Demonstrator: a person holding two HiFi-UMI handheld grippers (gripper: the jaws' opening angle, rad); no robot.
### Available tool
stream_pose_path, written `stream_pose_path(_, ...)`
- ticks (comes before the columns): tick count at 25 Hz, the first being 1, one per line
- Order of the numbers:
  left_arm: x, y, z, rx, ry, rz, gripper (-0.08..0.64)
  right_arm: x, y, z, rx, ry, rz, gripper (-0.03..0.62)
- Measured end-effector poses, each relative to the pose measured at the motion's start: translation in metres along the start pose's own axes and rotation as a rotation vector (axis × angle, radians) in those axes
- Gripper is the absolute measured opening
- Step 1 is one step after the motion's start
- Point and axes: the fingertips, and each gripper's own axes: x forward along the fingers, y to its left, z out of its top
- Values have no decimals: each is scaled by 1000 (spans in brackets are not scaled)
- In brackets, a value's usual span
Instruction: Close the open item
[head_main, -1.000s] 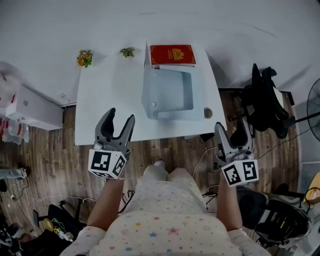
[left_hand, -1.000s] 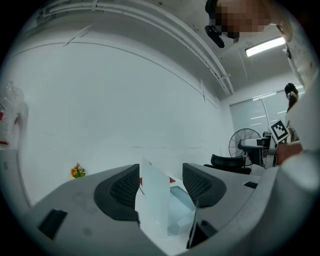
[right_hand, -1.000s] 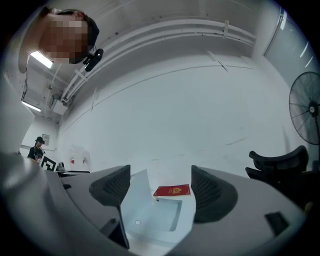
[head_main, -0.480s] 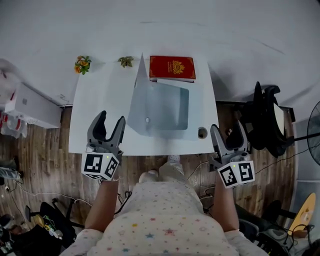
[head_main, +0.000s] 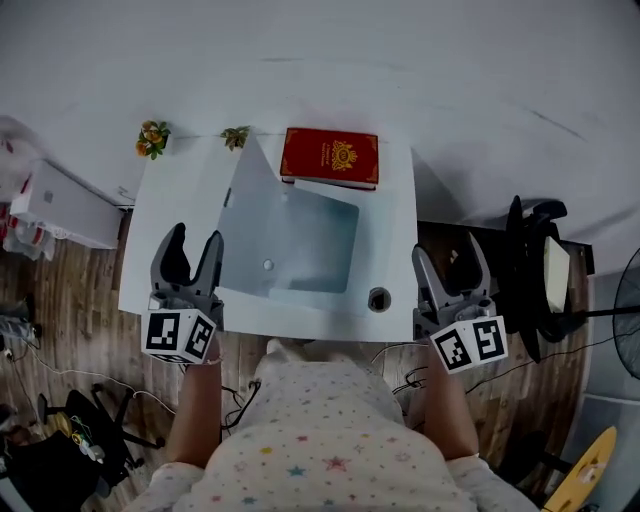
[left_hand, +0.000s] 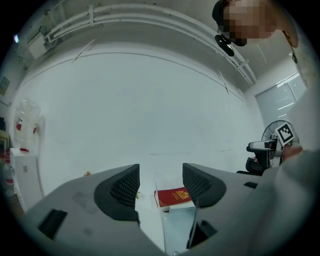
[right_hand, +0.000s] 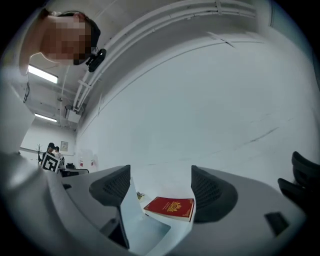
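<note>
A pale blue translucent box (head_main: 300, 245) lies on the white table (head_main: 180, 190), its lid (head_main: 240, 195) standing open on the left side. Behind it lies a red book (head_main: 330, 157). My left gripper (head_main: 192, 240) hovers open over the table's front left part, left of the box, with nothing between its jaws. My right gripper (head_main: 449, 255) is open too, just off the table's right front corner. In the left gripper view the left gripper (left_hand: 160, 182) frames the red book (left_hand: 172, 197) and box (left_hand: 177, 230). Past the right gripper (right_hand: 161, 187), its own view shows the red book (right_hand: 170, 206) and raised lid (right_hand: 127, 210).
Two small toy plants (head_main: 151, 138) (head_main: 236, 135) sit at the table's back left. A round dark cable hole (head_main: 378, 299) is near the front edge. A black chair (head_main: 535, 270) stands right of the table, a white carton (head_main: 60, 205) on the floor at left.
The table has come closer in the head view. Both grippers now flank the box at the near edge, the left one over the tabletop. Both stay open.
</note>
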Motion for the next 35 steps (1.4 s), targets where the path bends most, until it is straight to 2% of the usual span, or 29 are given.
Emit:
stream_pose_path(8, 1, -7, -9, -23, 38, 37, 249, 24, -6, -11, 30, 26, 65, 362)
stream_pose_path(14, 11, -11, -2, 29, 55, 7, 249, 34, 2, -9, 24, 28, 86, 362)
stream_pose_path(19, 15, -8, -21, -13, 119, -20, 249, 43, 12, 2, 6, 14, 83, 362)
stream_pose_path(21, 18, -8, -25, -31, 134, -44, 249, 47, 15, 5, 1, 11, 79, 362)
stream_pose_path(24, 24, -14, -32, -80, 161, -123, 247, 52, 19, 4, 2, 15, 73, 362)
stream_pose_path(27, 28, -22, -35, -72, 182, -188, 245, 59, 27, 2, 6, 20, 81, 362)
stream_pose_path(32, 31, -17, -26, -144, 145, -224, 236, 71, 43, 3, -13, 19, 103, 362)
stream_pose_path(35, 31, -12, -12, -149, 111, -231, 225, 76, 47, 2, -15, 21, 103, 362)
